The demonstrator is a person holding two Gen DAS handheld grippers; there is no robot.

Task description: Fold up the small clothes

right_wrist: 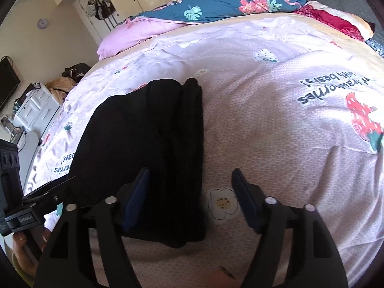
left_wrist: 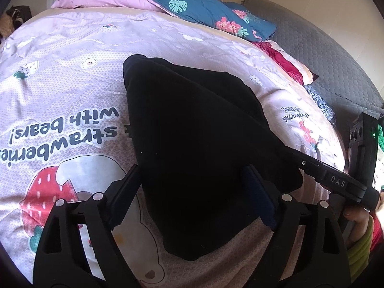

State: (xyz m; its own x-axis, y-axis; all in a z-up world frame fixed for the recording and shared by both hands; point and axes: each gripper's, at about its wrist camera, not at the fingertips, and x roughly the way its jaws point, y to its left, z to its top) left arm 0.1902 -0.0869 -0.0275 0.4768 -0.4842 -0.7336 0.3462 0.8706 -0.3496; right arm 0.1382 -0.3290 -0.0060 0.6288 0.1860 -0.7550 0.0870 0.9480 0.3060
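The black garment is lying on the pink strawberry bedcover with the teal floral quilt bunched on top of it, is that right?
Not quite. The black garment does lie on the pink strawberry bedcover, but the teal floral quilt is bunched at the bed's far end, apart from it, as the right wrist view shows.

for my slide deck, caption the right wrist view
Open right tongs hover over a folded black garment on the strawberry-print bedspread.

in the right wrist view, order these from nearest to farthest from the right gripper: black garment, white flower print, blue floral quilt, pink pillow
From the right gripper:
1. black garment, its near end between the open fingers, toward the left one
2. white flower print, also between the fingers, toward the right one; too close to call with 1
3. pink pillow, far left
4. blue floral quilt, behind the pillow
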